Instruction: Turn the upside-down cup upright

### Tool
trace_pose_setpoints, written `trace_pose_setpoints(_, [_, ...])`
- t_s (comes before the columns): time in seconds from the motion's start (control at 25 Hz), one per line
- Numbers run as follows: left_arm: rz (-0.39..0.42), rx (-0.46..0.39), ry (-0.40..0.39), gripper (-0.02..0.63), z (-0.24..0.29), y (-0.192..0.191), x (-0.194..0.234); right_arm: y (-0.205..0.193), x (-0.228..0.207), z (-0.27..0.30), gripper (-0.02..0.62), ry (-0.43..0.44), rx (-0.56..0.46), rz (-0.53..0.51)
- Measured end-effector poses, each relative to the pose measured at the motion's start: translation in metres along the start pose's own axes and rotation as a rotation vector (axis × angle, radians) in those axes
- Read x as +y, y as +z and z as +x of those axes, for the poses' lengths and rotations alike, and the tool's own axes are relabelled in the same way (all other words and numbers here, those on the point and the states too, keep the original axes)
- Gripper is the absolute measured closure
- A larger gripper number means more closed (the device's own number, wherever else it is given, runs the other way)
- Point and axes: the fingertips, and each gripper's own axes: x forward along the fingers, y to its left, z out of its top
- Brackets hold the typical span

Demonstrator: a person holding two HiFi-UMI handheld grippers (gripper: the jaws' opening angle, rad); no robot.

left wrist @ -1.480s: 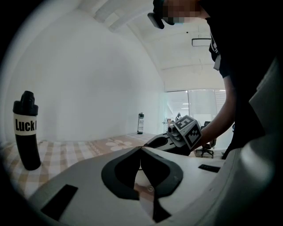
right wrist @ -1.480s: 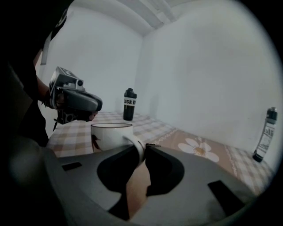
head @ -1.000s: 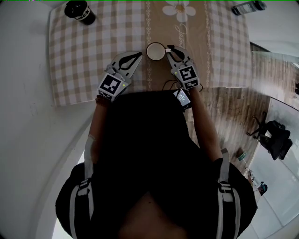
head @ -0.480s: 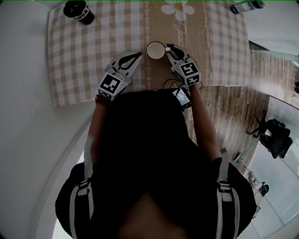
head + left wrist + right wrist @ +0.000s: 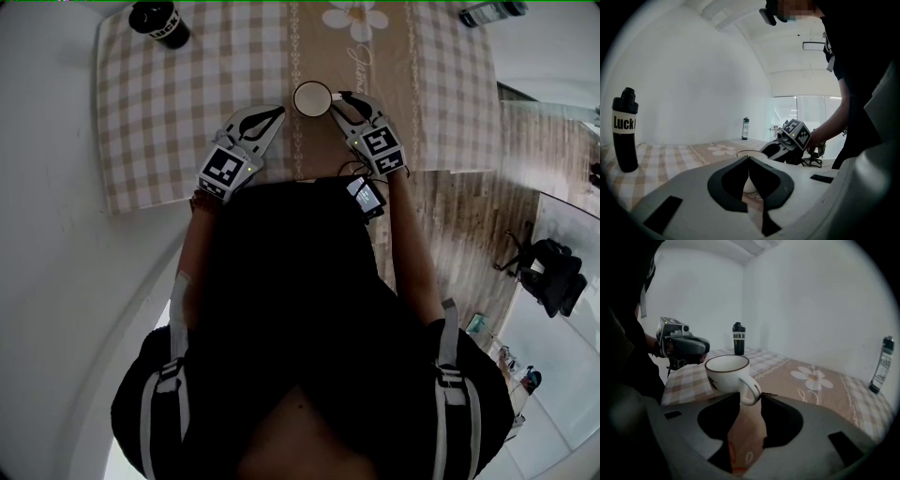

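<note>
The white cup (image 5: 312, 99) with a dark rim stands upright, mouth up, on the beige runner of the table. In the right gripper view the cup (image 5: 726, 373) has its handle turned toward me. My right gripper (image 5: 750, 397) sits just behind it with jaws opening; the handle lies between the tips, and the pads are not pressing on it. In the head view the right gripper (image 5: 339, 98) is at the cup's right side. My left gripper (image 5: 279, 111) rests shut and empty a little left of the cup (image 5: 749, 153), which shows behind its closed tips (image 5: 749, 161).
A black bottle (image 5: 161, 23) with white lettering stands at the far left of the checked cloth (image 5: 159, 112). A dark bottle (image 5: 497, 14) lies at the far right corner. The table's near edge runs under both grippers. An office chair (image 5: 553, 277) stands on the floor at right.
The right gripper has tipped slightly and its jaws have spread apart at the cup's handle. The cup and the left gripper have stayed in place.
</note>
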Motion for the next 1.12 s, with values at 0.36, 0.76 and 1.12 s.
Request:
trace_pose_setpoints(0.36, [0.017, -0.004, -0.005, 0.603, -0.002, 0.002, -0.003, -0.011, 0.017, -0.016, 0.387, -0.002, 0.067, -0.139])
trace_pose_setpoints(0.76, [0.075, -0.086, 0.047, 0.603, 0.000, 0.049, 0.005, 0.075, 0.003, -0.058, 0.421, -0.121, -0.214, -0.047])
trace_pose_setpoints(1.12, [-0.004, -0.185, 0.274, 0.606, -0.006, 0.091, 0.029, 0.156, 0.013, -0.085, 0.588, -0.311, -0.486, -0.101])
